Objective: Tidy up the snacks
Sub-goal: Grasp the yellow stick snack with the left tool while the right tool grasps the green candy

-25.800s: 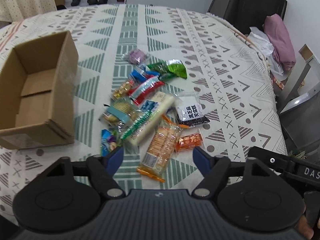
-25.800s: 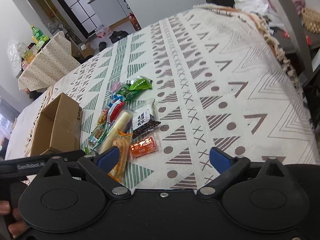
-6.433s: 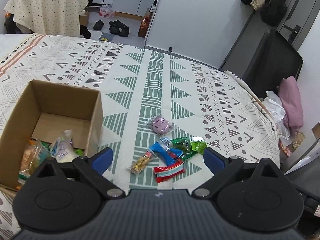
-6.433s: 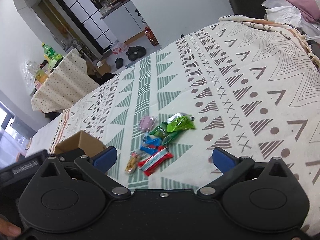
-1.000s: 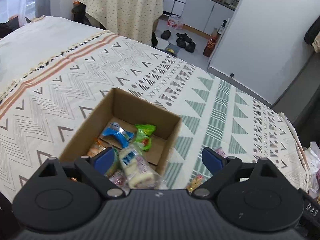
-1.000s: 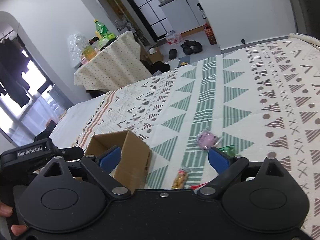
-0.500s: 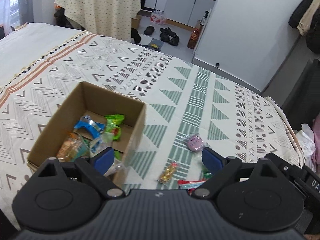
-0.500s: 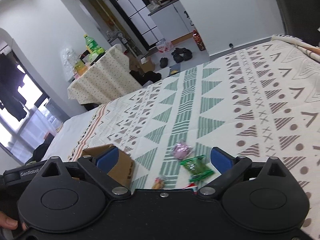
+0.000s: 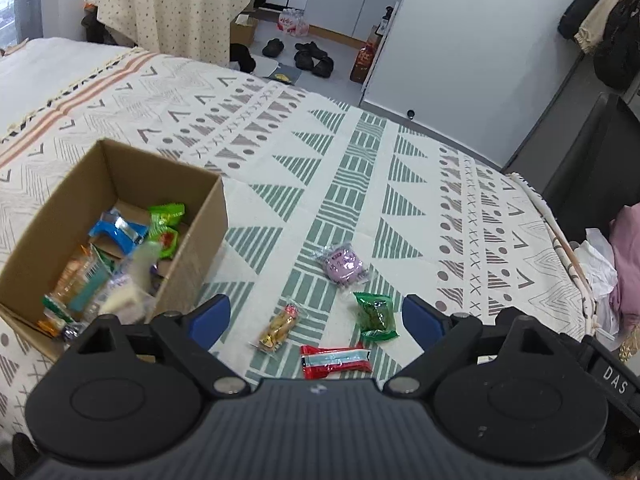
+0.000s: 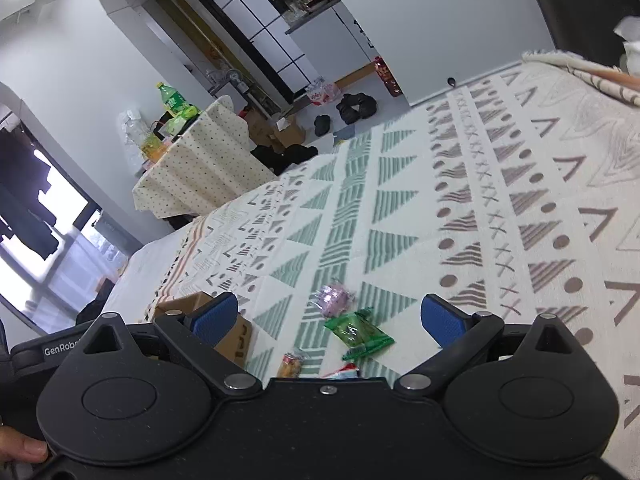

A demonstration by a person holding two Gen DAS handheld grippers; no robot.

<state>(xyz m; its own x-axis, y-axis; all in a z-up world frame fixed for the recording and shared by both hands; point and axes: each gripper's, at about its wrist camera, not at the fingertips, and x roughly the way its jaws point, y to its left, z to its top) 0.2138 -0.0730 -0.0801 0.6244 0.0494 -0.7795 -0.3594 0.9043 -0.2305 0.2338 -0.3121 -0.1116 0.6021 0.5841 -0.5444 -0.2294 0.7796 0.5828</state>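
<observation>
A brown cardboard box (image 9: 200, 248) stands at the left on the patterned cloth, holding several snack packets, among them a blue one (image 9: 118, 232) and a green one (image 9: 166, 224). Loose on the cloth to its right lie a purple packet (image 9: 342, 264), a green packet (image 9: 376, 316), a small yellow packet (image 9: 278, 328) and a red packet (image 9: 336, 360). My left gripper (image 9: 314, 316) hovers over these; its jaws are closing slightly, wide apart, with nothing held between them. My right gripper (image 10: 330, 316) is open and empty above the same green packet (image 10: 358, 334) and purple packet (image 10: 334, 298).
The patterned cloth (image 9: 360, 184) covers a wide bed-like surface. At its right edge lie pink clothes (image 9: 628, 264) and a dark screen (image 9: 592, 152). Beyond the far edge are shoes (image 9: 308, 54) and a table with a dotted cloth (image 9: 172, 4). A hand (image 10: 24, 448) holds the left gripper's handle.
Both grippers have swung right and a little lower, from over the box toward the loose packets. The box has slid to the left in the left wrist view.
</observation>
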